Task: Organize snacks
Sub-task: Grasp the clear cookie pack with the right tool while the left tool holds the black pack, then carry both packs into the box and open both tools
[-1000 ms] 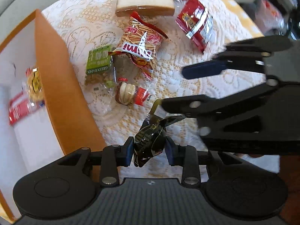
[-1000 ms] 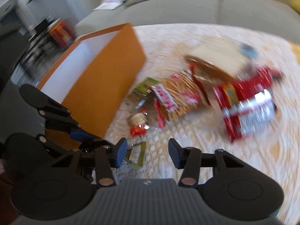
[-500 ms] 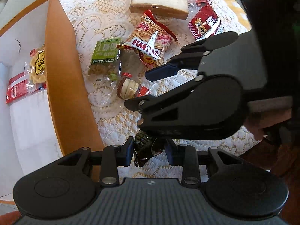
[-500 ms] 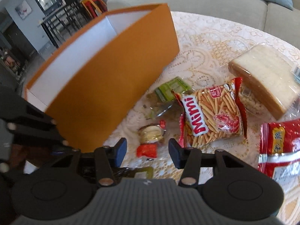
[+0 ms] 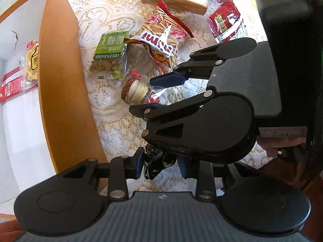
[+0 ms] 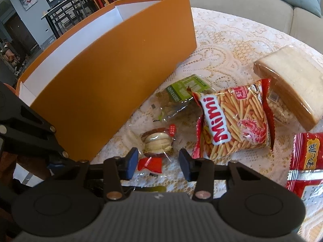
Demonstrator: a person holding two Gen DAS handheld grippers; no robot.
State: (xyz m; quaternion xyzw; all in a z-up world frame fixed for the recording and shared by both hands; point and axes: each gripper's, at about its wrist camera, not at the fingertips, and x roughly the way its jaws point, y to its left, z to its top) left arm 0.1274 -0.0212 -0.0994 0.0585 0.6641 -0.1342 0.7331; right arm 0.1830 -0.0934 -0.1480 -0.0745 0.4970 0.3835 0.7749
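Note:
My left gripper (image 5: 160, 164) is shut on a small black wrapped snack (image 5: 154, 164), held above the lace tablecloth beside the orange box (image 5: 60, 80). My right gripper (image 6: 158, 164) is open, its jaws on either side of a clear-wrapped round pastry (image 6: 158, 143) with a red wrapper end; the pastry also shows in the left wrist view (image 5: 134, 91). The right gripper (image 5: 157, 95) crosses the left wrist view, above the black snack. A Mimi stick-snack bag (image 6: 234, 121), a green raisin pack (image 6: 181, 94), wrapped bread (image 6: 290, 84) and a red packet (image 6: 306, 159) lie on the table.
The orange box's white inside holds a yellow waffle snack (image 5: 32, 62) and a red packet (image 5: 12, 86). The box wall (image 6: 113, 80) stands left of the snacks. A grey sofa (image 6: 242, 2) lies behind the table, dining chairs (image 6: 66, 20) far left.
My right gripper has moved forward and down over the round pastry, now straddling it. My left gripper keeps the black snack and has shifted slightly closer to the box.

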